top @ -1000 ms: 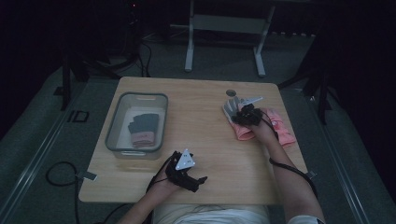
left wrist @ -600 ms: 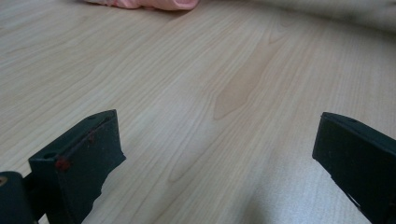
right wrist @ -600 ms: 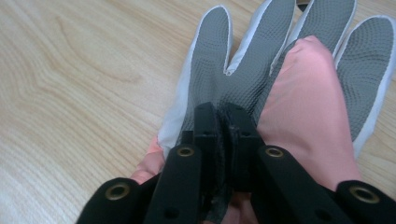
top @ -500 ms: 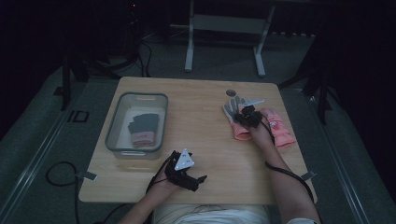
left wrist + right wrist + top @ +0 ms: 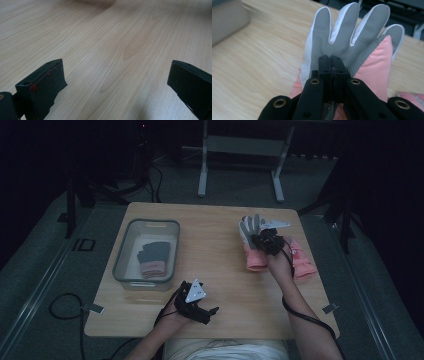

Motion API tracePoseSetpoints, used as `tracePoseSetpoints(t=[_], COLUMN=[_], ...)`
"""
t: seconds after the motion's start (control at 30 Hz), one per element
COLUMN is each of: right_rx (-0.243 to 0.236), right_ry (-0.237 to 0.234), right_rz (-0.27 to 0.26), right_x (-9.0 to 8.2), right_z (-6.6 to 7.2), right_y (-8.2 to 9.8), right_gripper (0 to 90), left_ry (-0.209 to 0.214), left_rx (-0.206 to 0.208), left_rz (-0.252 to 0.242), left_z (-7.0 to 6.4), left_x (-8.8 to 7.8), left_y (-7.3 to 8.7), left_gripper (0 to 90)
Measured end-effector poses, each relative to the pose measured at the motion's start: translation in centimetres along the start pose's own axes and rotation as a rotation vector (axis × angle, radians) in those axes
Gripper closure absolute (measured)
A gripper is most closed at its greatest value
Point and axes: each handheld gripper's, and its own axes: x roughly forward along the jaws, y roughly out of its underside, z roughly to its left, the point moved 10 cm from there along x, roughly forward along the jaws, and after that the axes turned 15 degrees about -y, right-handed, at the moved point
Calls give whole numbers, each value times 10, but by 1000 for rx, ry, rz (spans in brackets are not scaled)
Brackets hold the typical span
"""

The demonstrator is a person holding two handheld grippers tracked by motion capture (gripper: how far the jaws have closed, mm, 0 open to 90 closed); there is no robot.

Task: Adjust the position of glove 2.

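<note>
- Pink and grey glove [image 5: 352, 40] sits pinched between my right gripper [image 5: 331, 62] fingers; its grey fingertips fan out beyond the tips, above the table [image 5: 215, 245].
- Jaws have just been closing; now clamped on the glove's palm fabric.
- Second pink glove [image 5: 301, 260] lies just behind the right fingers, beside the wrist.
- My left gripper [image 5: 115, 82] rests spread wide, bare wood between its fingers.
- Clear bin [image 5: 125, 265] lies beyond the left fingers, with a dark glove [image 5: 152, 256] inside.
</note>
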Motion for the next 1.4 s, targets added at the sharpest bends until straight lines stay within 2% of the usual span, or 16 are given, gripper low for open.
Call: tracePoseSetpoints(t=[0.03, 0.07, 0.13, 0.17, 0.2, 0.27, 0.33, 0.47, 0.53, 0.63, 0.77, 0.8, 0.93, 1.1, 1.23, 1.4], right_rx=[0, -8, 4, 4, 4, 4, 15, 36, 34, 45, 49, 58, 72, 120, 129, 158], right_ry=[0, 18, 26, 26, 42, 42, 53, 78, 91, 133, 139, 137, 130, 87, 56, 35], right_rz=[0, -6, -20, -20, -19, -21, -24, -15, -5, 27, 54, 80, 114, 132, 152, 139], right_x=[0, -10, -19, -19, -26, -28, -37, -39, -37, -25, -10, 3, 23, 46, 59, 65], right_z=[0, 11, 21, 21, 32, 37, 55, 74, 77, 83, 87, 89, 90, 89, 91, 89], right_y=[0, -3, -5, -5, -3, -3, 1, 9, 11, 19, 28, 36, 47, 58, 67, 72], right_gripper=[884, 884, 885, 885, 885, 885, 885, 885, 885, 885, 885, 885, 884, 882, 880, 867], left_ry=[0, -1, -1, -1, 0, 0, -5, -11, -13, -12, -11, -10, -7, -3, -3, -3], left_rx=[0, 6, 23, 23, 21, 19, 8, 5, 7, 11, 11, 7, 8, 14, 12, 14], left_rz=[0, 0, 2, 2, -1, 0, -6, -9, -7, -6, -4, -11, -10, -9, -14, -12], left_z=[0, 0, -2, -2, -2, -1, 0, 2, 1, 1, 1, 1, 1, 0, -1, -1], left_x=[0, 0, 0, 0, 0, 0, -1, 0, 0, 0, 0, -1, -2, -2, -2, -2], left_y=[0, 0, 2, 2, 2, 2, 0, 1, 1, 1, 2, 1, 2, 3, 2, 3], left_gripper=[10, 10, 10, 10, 10, 10, 10, 10, 10, 10, 10, 10, 10, 10, 10, 10])
